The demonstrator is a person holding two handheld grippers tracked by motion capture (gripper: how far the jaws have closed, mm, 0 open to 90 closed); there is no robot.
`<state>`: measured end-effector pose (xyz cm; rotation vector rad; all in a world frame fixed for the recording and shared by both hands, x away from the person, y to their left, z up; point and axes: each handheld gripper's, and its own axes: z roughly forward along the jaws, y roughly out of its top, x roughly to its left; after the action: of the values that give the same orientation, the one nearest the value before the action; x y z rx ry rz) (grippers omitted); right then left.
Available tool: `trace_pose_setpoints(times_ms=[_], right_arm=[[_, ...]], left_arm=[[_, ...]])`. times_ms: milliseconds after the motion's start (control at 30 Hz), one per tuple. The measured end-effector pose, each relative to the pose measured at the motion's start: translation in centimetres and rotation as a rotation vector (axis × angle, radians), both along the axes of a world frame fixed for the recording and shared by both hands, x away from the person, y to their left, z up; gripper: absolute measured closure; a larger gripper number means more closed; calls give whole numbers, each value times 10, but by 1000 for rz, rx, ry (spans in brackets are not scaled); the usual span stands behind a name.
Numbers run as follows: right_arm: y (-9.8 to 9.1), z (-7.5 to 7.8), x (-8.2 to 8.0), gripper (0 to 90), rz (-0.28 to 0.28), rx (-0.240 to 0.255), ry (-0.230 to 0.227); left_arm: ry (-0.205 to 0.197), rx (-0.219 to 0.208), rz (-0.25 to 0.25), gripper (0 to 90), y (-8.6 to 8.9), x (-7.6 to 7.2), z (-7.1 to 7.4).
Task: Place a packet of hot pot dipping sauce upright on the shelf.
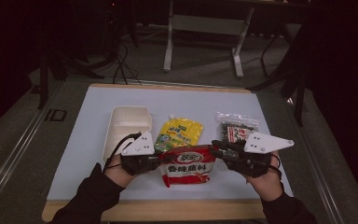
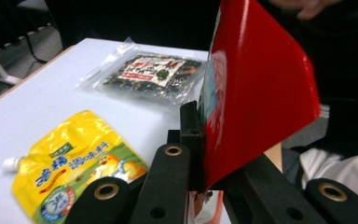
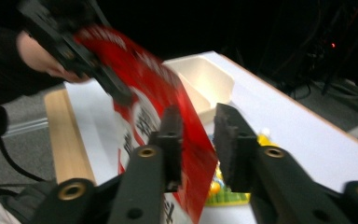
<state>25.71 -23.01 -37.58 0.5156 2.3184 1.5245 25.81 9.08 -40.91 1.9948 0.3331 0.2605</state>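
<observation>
nearby, cream box (image 1: 126, 125) with nothing inside

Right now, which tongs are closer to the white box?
Left. The left tongs sit just beside the white box; the right tongs are farther off, past the red packet.

Red packet (image 2: 256, 88) glossy plastic film; table edge (image 3: 65, 135) pale wood; container (image 1: 123, 123) matt.

Near strip of the table (image 1: 74, 186) lies free for passage. Far of the hands, white container (image 1: 126, 128), yellow pouch (image 1: 179, 133) and dark packet (image 1: 235, 130) block the middle; gaps between them look narrow, apparently.
</observation>
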Motion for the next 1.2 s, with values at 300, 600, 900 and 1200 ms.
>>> trace_pose_setpoints(times_ms=[300,600,900,1200], right_arm=[[-3,-17,12,694,96,40,54],[7,-21,10,776,196,-7,17],[11,-18,10,891,238,-41,30],[9,-9,13,893,250,-43,42]], left_arm=[[19,-19,2,900,-2,5,-4],[21,-26,-14,900,-8,1,-4],[37,-37,-14,900,-8,2,-6],[21,-84,38,586,-1,4,-6]])
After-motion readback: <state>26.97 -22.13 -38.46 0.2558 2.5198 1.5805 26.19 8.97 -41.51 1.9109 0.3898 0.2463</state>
